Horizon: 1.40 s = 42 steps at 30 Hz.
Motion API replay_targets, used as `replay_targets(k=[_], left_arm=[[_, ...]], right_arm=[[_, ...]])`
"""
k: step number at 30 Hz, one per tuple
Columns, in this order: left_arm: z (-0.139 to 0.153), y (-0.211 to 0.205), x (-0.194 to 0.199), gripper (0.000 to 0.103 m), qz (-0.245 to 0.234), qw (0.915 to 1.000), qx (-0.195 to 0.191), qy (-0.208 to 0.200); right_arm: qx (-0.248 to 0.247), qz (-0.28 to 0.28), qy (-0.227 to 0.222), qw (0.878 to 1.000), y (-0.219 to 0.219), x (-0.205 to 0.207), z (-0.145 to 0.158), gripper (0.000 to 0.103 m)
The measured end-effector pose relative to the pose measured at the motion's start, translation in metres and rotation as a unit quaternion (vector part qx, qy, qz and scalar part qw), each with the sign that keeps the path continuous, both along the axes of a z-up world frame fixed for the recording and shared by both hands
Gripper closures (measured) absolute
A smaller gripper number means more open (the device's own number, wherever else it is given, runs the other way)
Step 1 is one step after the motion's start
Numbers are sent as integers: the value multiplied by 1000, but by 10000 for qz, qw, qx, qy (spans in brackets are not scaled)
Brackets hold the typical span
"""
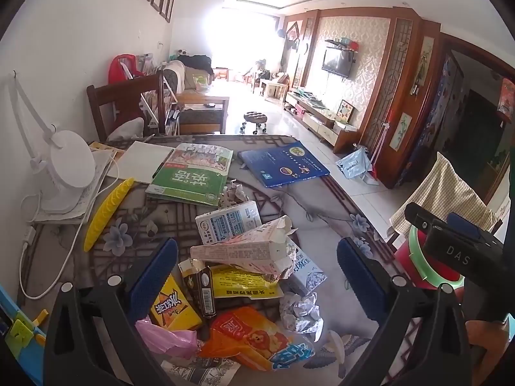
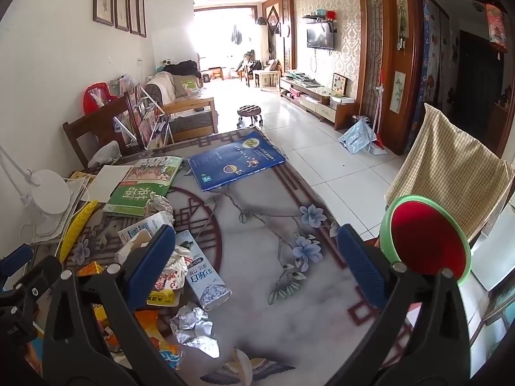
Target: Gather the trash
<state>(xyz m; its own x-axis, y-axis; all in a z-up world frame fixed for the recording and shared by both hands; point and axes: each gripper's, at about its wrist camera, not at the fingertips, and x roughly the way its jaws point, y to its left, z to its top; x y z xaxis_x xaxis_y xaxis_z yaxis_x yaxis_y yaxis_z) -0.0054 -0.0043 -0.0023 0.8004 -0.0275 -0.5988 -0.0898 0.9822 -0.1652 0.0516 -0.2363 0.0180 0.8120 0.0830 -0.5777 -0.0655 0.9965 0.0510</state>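
Note:
A heap of trash lies on the patterned table: a torn pink carton (image 1: 244, 251), a white-blue milk carton (image 1: 227, 222), a yellow box (image 1: 170, 305), an orange snack wrapper (image 1: 251, 337), a pink bag (image 1: 167, 341) and crumpled foil (image 1: 299, 313). My left gripper (image 1: 257, 276) is open above the heap with nothing between its fingers. My right gripper (image 2: 254, 263) is open over the bare table, right of the heap; the foil (image 2: 193, 328) and a blue-white box (image 2: 206, 276) lie near its left finger. A red bin with a green rim (image 2: 428, 234) stands at the table's right edge.
A green book (image 1: 193, 173), a blue book (image 1: 283, 164), white paper, a yellow plastic piece (image 1: 107, 212) and a white desk lamp (image 1: 64, 173) sit on the far and left table. Chairs stand behind and to the right; one has a checked cloth (image 2: 450, 173).

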Motion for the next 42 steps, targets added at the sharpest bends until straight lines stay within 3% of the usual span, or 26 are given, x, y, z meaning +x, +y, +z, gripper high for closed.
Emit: replay_targets(k=[33, 42], left_arm=[[-5, -2, 11, 8, -48, 9999, -64, 63], [-9, 3, 11, 8, -18, 9997, -90, 227]], right_arm=[[2, -32, -18, 10000, -5, 8, -1, 4], [-252, -43, 96, 9996, 4, 5, -3, 4]])
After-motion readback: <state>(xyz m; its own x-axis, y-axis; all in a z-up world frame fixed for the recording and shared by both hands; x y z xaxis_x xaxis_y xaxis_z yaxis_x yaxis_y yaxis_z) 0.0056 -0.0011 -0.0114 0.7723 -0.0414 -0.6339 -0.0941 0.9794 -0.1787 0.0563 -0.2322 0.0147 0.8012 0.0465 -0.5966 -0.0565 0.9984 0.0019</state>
